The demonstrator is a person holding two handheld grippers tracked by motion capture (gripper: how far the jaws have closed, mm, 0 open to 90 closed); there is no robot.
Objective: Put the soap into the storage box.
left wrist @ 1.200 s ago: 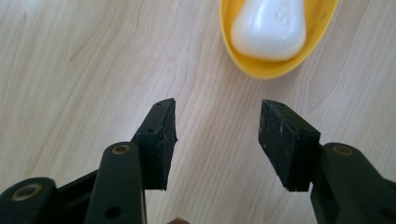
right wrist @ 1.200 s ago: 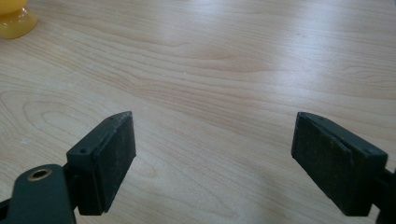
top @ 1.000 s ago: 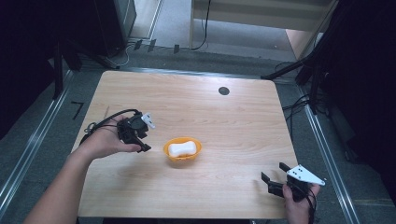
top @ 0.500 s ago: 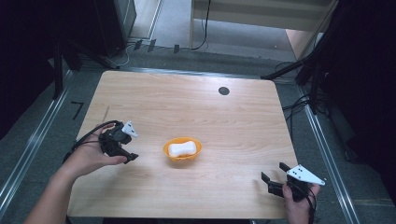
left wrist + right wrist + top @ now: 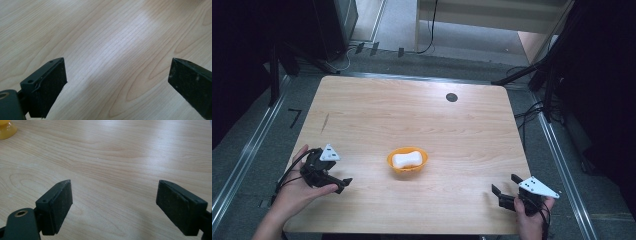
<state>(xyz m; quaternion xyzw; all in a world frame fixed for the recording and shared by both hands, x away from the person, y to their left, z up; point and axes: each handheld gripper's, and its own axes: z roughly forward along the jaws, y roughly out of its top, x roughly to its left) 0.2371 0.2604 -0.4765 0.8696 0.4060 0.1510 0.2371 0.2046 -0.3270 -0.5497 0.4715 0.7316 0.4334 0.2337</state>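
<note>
Near the worktop's (image 5: 362, 110) left front edge, left gripper (image 5: 343, 183) sits pulled back from the bowl (image 5: 407, 161) holding the soap (image 5: 406, 159), jaws just spread and empty; right gripper (image 5: 504, 191) spread, idle: placement looks done.
</note>
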